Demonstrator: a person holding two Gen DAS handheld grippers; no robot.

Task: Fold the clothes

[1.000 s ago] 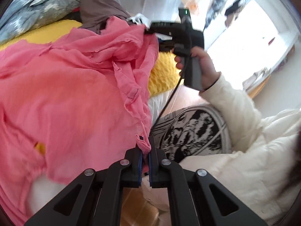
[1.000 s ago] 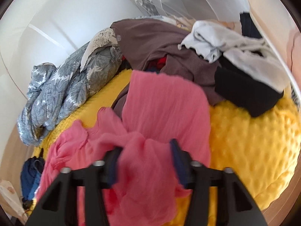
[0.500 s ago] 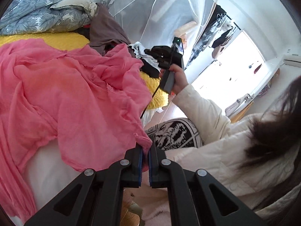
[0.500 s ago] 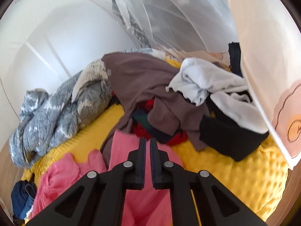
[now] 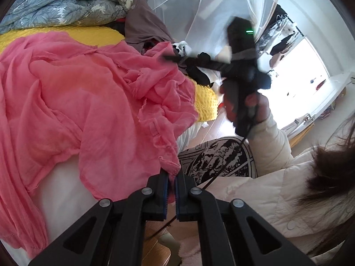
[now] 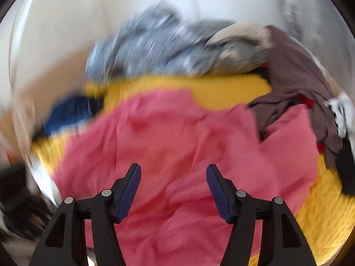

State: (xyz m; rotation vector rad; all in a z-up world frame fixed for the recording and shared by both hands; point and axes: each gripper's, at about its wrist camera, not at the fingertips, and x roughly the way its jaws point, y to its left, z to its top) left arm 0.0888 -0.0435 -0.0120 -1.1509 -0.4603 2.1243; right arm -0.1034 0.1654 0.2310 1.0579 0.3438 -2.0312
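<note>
Pink garment spread crumpled over yellow blanket on bed, one hem corner hanging off edge.

Left tongs pinched tight on that corner. Right tongs gaping wide above pink cloth, nothing held; right view smeared.

Risk: thin gauzy fabric could slip from narrow pinch if pulled hard; bunched folds may drag brown garment from pile alongside.

Containers: none seen; grey floral duvet heaped loose behind.

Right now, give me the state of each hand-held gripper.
Left hand-held gripper: closed on an edge of the pink garment.
Right hand-held gripper: open, holding nothing, above the pink garment.
</note>
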